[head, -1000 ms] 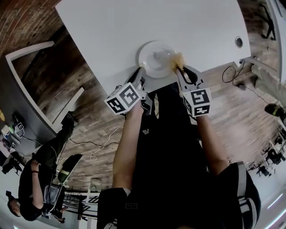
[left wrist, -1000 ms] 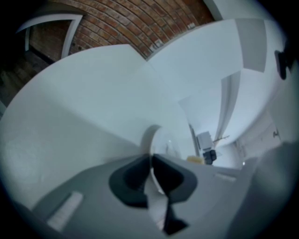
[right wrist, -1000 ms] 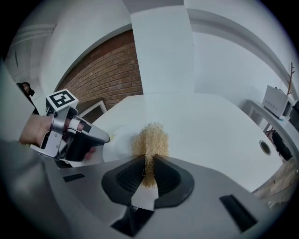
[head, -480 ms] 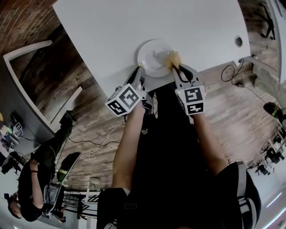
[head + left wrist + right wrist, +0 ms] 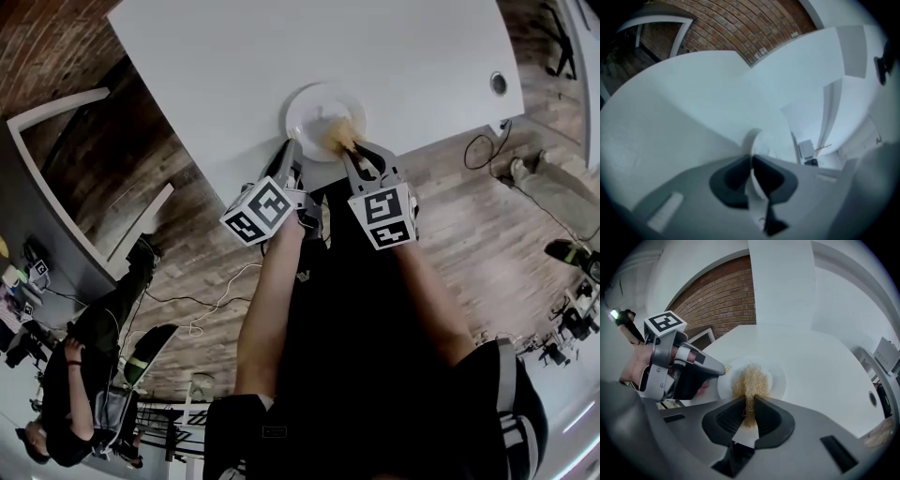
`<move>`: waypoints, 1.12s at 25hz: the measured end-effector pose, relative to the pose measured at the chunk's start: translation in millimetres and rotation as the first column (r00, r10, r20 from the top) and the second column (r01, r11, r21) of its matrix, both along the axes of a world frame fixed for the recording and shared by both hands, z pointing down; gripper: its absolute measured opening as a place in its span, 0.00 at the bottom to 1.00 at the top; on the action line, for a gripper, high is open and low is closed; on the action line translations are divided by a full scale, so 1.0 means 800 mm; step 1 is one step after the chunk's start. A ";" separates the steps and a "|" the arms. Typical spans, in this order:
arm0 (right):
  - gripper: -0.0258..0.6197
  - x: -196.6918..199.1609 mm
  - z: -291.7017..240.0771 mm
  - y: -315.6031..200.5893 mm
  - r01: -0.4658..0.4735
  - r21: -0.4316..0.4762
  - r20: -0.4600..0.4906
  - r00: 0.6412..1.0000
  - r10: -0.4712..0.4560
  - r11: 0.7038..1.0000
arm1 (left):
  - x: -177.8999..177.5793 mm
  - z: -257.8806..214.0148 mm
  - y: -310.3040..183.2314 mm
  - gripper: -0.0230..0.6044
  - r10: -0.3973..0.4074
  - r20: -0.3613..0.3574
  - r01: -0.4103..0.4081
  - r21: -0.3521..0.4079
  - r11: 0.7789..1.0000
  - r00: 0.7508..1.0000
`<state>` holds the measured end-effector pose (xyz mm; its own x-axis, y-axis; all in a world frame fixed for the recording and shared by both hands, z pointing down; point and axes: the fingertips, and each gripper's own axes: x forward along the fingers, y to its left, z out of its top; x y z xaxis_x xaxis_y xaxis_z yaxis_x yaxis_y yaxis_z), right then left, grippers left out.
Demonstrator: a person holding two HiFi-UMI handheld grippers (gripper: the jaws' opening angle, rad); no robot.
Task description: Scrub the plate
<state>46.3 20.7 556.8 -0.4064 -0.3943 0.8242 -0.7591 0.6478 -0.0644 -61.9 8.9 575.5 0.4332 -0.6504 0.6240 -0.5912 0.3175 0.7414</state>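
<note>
White plate [image 5: 777, 377] on white desk [image 5: 234, 66], tan fibrous scrubber [image 5: 749, 380] on it, clamped in my right hand-held gripper [image 5: 750, 403], left hand-held gripper [image 5: 751, 158] pinching the rim, near edge hidden behind jaws

light: bright, even, cool; flat white tabletop [image 5: 281, 56] near washed out
shadows: soft, faint
distortion: heavy fisheye; dark vignette in both gripper views
focus: left gripper view soft, bluish

No readable text, numbers or brands. Only black-and-white square code patterns on left marker cube [image 5: 258, 211] and right marker cube [image 5: 380, 217].
</note>
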 end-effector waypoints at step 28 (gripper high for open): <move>0.11 0.036 0.000 -0.040 -0.045 -0.044 0.003 0.999 0.045 0.998 | 0.002 -0.002 -0.004 0.07 0.014 -0.026 -0.014 -0.018 1.000 1.000</move>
<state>74.7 -11.2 556.7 -0.3926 -0.3759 0.8394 -0.7871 0.6094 -0.0952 -60.7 5.9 573.9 0.4581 -0.6329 0.6241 -0.5767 0.3227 0.7505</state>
